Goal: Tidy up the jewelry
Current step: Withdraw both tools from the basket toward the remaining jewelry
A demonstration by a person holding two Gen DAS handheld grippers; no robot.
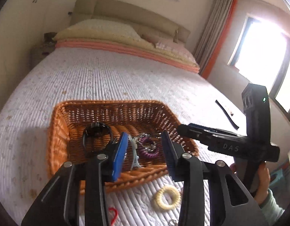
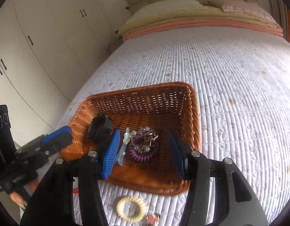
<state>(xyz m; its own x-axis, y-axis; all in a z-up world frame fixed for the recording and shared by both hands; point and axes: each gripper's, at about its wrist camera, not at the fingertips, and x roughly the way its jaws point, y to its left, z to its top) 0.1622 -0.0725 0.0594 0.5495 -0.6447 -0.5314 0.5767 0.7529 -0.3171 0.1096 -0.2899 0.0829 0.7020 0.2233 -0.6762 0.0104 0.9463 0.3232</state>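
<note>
A brown wicker basket point(image 1: 58, 131) point(image 2: 193, 116) sits on the quilted bed. In it lie a black bangle point(image 1: 97, 131) point(image 2: 99, 128), a purple coil hair tie point(image 1: 148, 148) point(image 2: 143, 153) with a clear beaded piece on it, and a light blue clip point(image 1: 133, 150) point(image 2: 122, 152). A cream coil hair tie point(image 1: 168, 197) point(image 2: 130, 208) lies on the bed in front of the basket. My left gripper point(image 1: 145, 154) point(image 2: 56, 137) is open and empty over the basket's near edge. My right gripper point(image 2: 143, 150) point(image 1: 182, 128) is open and empty over the basket.
A red cord point(image 1: 113, 212) and a small metal ring point(image 1: 173, 221) lie on the quilt near me. A pinkish piece point(image 2: 153, 217) lies beside the cream tie. A black strip point(image 1: 226, 114) lies at the bed's right. Pillows point(image 1: 99, 30) at the head, wardrobe point(image 2: 41, 37) left.
</note>
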